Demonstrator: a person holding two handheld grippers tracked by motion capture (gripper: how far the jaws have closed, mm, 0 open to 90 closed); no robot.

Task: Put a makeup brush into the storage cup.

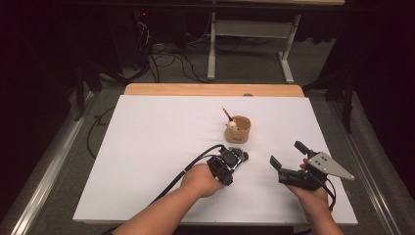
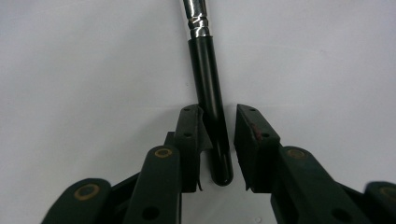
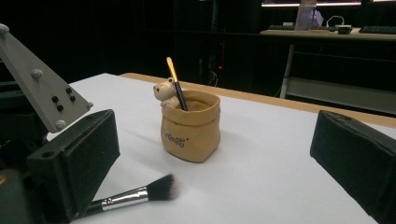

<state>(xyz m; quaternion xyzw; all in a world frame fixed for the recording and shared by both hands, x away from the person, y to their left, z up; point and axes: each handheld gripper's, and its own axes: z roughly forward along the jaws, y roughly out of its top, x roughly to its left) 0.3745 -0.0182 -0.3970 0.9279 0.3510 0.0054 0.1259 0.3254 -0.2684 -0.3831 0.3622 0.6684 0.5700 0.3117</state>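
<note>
A makeup brush lies flat on the white table; its black handle runs between the jaws of my left gripper. The left pad sits against the handle and a narrow gap shows at the right pad, so it is open. From above, the left gripper points down at the table just below a tan pot. The brush's dark bristle head and silver ferrule lie in front of the pot, which holds a thin brush and a small bear figure. My right gripper is open and holds nothing.
The white sheet covers a wooden table whose far edge shows bare. Cables and a desk frame stand on the floor beyond. The right gripper's jaws frame the pot from a short way off.
</note>
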